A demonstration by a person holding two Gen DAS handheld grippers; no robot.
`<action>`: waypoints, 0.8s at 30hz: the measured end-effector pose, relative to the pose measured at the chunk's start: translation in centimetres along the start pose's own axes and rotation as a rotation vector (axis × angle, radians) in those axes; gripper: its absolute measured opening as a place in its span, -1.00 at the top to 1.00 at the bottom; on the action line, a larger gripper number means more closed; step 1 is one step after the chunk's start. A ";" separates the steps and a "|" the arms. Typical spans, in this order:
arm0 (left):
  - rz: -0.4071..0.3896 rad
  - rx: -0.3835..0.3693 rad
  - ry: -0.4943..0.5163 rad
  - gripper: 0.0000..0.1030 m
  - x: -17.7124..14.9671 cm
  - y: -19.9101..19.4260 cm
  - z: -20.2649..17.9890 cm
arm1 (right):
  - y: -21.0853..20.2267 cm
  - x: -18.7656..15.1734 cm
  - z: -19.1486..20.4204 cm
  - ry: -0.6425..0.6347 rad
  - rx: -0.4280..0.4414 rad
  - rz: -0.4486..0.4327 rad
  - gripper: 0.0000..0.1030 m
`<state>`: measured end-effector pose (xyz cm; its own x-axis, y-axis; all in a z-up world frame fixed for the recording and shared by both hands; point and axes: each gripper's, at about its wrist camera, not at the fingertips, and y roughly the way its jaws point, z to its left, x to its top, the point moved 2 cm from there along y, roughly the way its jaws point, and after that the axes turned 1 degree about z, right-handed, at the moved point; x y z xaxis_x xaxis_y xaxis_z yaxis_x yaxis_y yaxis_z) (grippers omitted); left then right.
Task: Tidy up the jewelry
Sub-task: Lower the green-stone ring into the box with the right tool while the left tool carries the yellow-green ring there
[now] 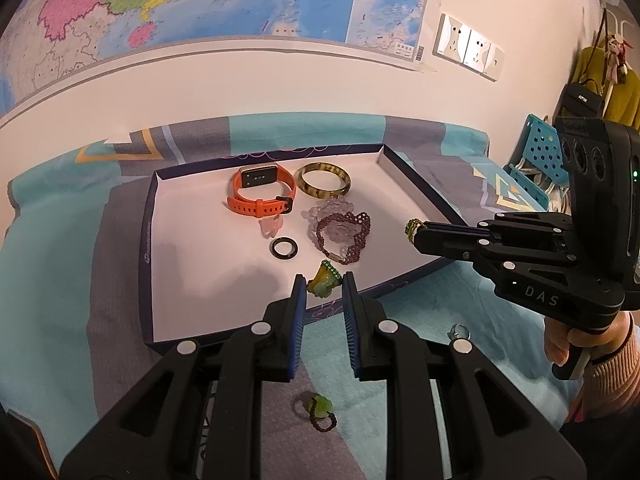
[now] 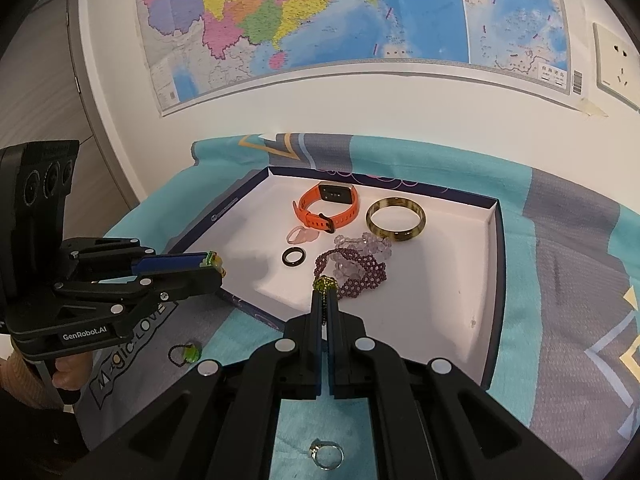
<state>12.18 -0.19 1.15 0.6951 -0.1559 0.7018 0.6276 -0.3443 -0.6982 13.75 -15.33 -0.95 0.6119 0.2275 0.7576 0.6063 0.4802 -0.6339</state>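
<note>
Left tongs (image 1: 324,286): narrow, pinching a yellow-green charm (image 1: 323,283) at the tips, over the near edge of the tray (image 1: 146,240).
Right tongs (image 2: 325,294): closed tight on a small green bead piece (image 2: 325,283), which sticks out past the tips, above the tray.
Why held so: both pieces hang over the tray, so I think each will be set down inside with the rest.
In the tray: an orange watch (image 1: 260,194), a brown bangle (image 1: 324,180), a black ring (image 1: 283,248), a pale pink ring (image 1: 273,228), and purple bead bracelets (image 1: 340,236), all near each other in the far half.
Still on the bed: a green stone ring (image 1: 318,410) and a silver ring (image 1: 459,332) lie on the blue blanket (image 1: 48,280), outside the tray.
Empty spot: the near left part of the tray is bare, a good place to drop things.
Left to do: I think the two held pieces go in first, then the two rings.
</note>
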 end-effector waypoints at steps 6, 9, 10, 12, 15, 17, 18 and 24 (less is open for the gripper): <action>0.005 0.005 -0.004 0.64 0.0 0.3 0.3 | 0.4 0.1 -0.2 0.004 0.001 0.006 0.98; 0.005 0.011 -0.005 0.64 0.1 0.5 0.4 | 0.7 0.3 -0.3 0.005 0.001 0.010 0.98; 0.005 0.012 -0.006 0.64 0.2 0.5 0.5 | 0.8 0.3 -0.3 0.005 0.000 0.011 0.98; 0.006 0.016 -0.006 0.64 0.3 0.7 0.7 | 0.9 0.5 -0.4 0.006 0.000 0.012 0.98; 0.007 0.019 -0.009 0.64 0.5 0.8 0.9 | 1.1 0.6 -0.4 0.006 0.000 0.014 0.98; 0.007 0.021 -0.012 0.64 0.6 1.0 1.0 | 1.2 0.6 -0.5 0.008 0.000 0.015 0.98; 0.007 0.020 -0.013 0.64 0.7 1.0 1.1 | 1.3 0.6 -0.5 0.008 0.001 0.016 0.98; 0.016 0.022 -0.019 0.64 0.8 1.5 1.3 | 2.0 0.7 -0.5 0.010 0.003 0.027 0.98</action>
<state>14.16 0.34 0.49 0.7114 -0.1432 0.6880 0.6242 -0.3212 -0.7122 15.69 -14.66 -1.75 0.6330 0.2325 0.7384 0.5876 0.4767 -0.6539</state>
